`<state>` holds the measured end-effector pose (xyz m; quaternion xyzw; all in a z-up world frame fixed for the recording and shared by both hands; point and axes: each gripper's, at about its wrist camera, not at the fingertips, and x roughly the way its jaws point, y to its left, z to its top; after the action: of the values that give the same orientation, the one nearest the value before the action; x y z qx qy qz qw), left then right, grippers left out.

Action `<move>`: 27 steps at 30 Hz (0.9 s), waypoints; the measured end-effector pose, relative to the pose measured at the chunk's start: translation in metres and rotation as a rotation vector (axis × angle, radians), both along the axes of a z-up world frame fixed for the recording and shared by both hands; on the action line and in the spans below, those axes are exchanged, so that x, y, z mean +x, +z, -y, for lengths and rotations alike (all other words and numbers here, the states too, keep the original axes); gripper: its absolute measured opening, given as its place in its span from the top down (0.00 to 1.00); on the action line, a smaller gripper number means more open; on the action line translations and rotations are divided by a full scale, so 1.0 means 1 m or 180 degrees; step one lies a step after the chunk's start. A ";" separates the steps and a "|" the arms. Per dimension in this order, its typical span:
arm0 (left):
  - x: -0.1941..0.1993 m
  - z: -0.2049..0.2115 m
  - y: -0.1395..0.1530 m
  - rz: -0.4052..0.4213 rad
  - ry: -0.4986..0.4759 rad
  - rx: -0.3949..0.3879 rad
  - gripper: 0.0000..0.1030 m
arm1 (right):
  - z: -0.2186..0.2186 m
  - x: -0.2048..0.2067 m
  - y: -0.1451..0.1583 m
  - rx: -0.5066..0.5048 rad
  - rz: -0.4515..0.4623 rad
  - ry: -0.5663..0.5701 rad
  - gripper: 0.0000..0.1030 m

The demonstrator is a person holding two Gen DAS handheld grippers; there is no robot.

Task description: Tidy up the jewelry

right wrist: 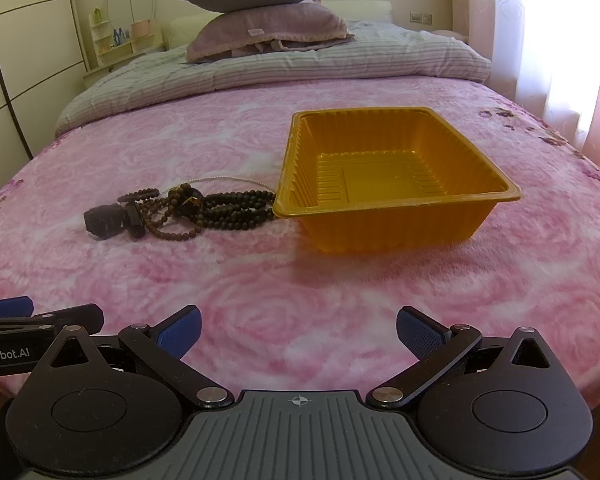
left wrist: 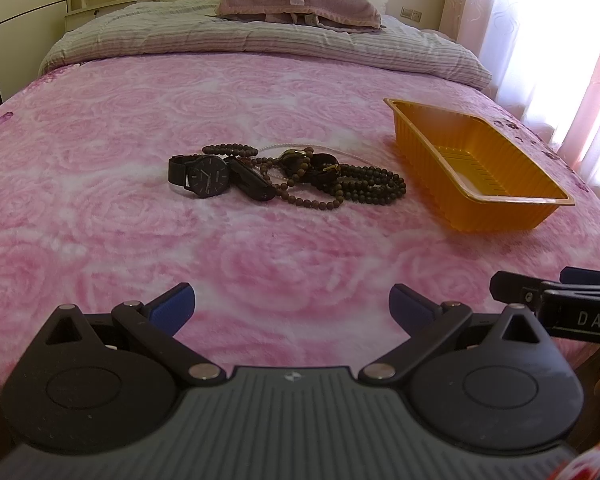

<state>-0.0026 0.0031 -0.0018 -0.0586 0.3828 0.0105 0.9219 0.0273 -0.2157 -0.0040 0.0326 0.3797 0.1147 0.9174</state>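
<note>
Lying well ahead of both spread tongs (left wrist: 292,308): jewelry (left wrist: 288,176).

Left gripper (left wrist: 292,304) and right gripper (right wrist: 298,326) are hovering side by side at the near edge, jaws spread wide, gripping nothing.

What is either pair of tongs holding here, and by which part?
Nothing. The left tongs and right tongs are both open and empty above the blanket; the watch and beads lie untouched beside the orange tray.

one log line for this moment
stage: not started | left gripper: open | right gripper: open | jewelry pile: on blanket | orange tray: empty
</note>
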 end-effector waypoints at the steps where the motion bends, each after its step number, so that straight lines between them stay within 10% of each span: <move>1: 0.000 0.000 0.000 0.0000 0.0002 0.0004 0.00 | 0.000 0.000 0.000 -0.0002 -0.0001 0.0001 0.00; 27: 0.003 -0.001 -0.005 -0.0023 0.0000 -0.0007 0.00 | -0.001 0.003 -0.003 0.0010 -0.0024 0.0004 0.00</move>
<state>0.0004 0.0037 -0.0069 -0.0595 0.3862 0.0102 0.9204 0.0306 -0.2148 -0.0073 0.0343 0.3830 0.1157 0.9158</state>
